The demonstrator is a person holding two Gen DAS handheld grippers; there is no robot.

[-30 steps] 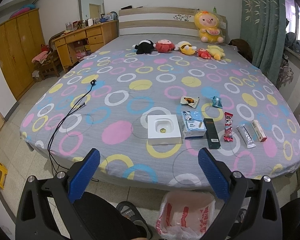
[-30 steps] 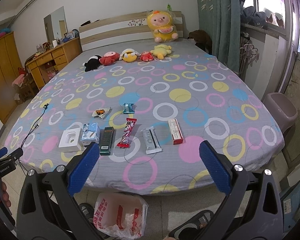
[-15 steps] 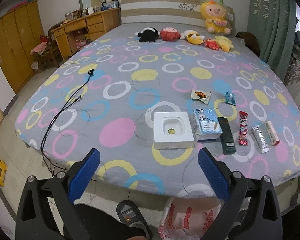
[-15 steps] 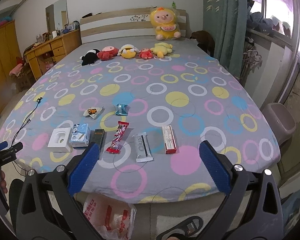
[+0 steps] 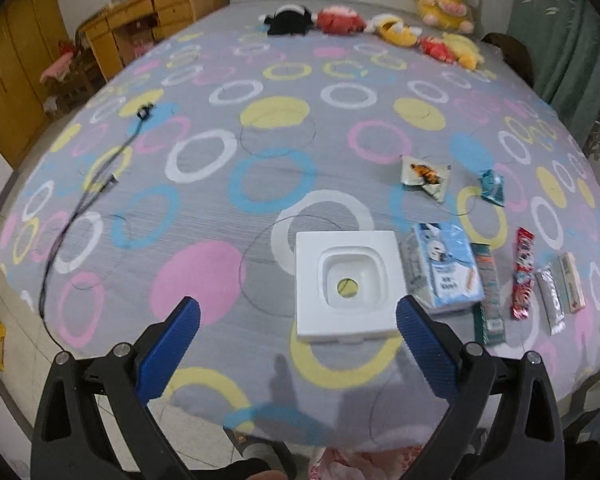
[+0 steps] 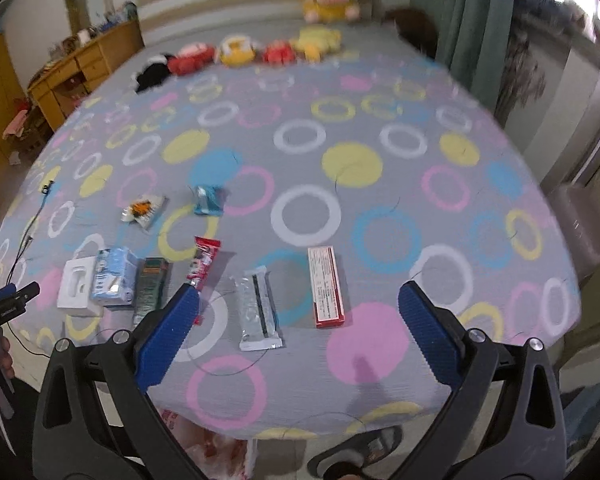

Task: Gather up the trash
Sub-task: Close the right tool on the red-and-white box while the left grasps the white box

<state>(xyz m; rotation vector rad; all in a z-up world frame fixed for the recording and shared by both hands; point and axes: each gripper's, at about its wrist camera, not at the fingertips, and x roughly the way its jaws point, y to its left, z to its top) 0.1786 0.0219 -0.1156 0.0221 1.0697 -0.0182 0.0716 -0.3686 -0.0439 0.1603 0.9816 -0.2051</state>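
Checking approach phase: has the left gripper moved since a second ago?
Yes. The left gripper has advanced toward the bed; the white tray now sits just ahead between its open fingers.

Left hand-held gripper (image 5: 298, 320) jaws wide apart, empty; right hand-held gripper (image 6: 299, 306) likewise.
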